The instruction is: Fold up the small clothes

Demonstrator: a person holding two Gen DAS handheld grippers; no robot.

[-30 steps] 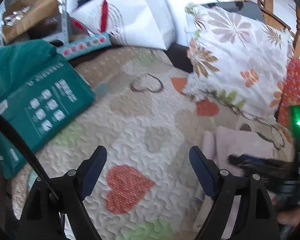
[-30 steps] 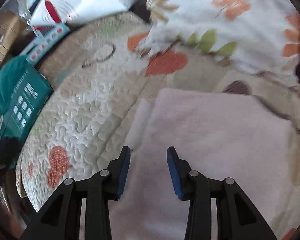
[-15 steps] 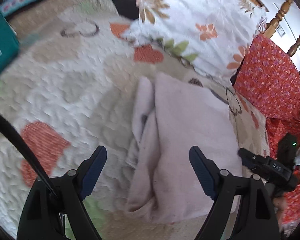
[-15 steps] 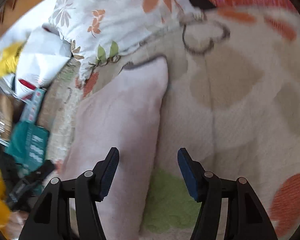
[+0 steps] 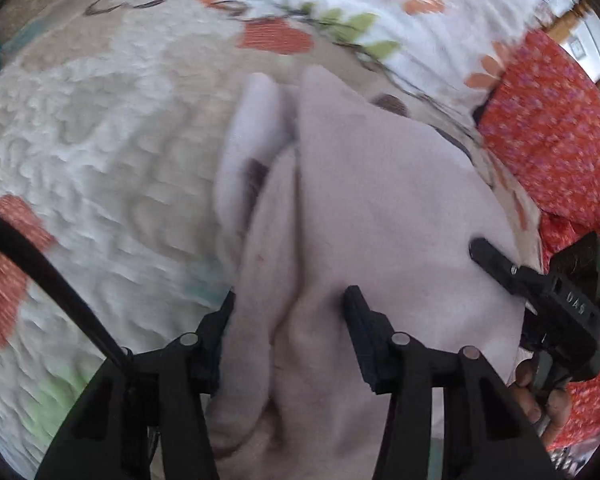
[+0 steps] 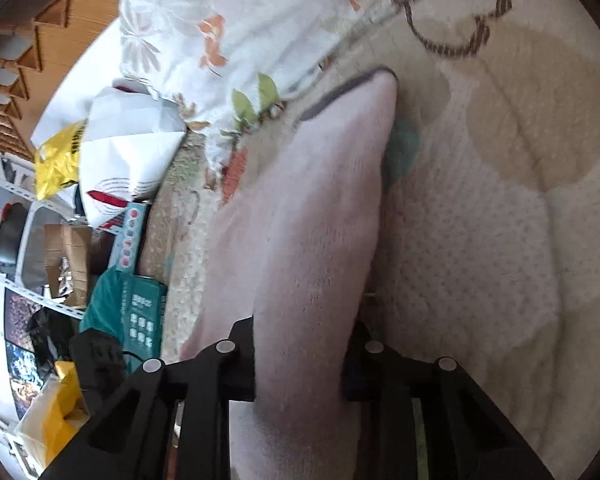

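left gripper [image 5: 288, 312] has narrowed from wide open to straddle the bunched near hem of the pink cloth [image 5: 380, 200]; right gripper [image 6: 300, 356] likewise nips its edge. both seem gripped, so a fold can start. cloth lies on the quilt [image 5: 100, 140], pillow [image 5: 380, 0] beyond.

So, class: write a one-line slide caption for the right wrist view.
Right gripper closing on the edge of a pale pink fleece garment lying on a heart-patterned quilted bedspread.
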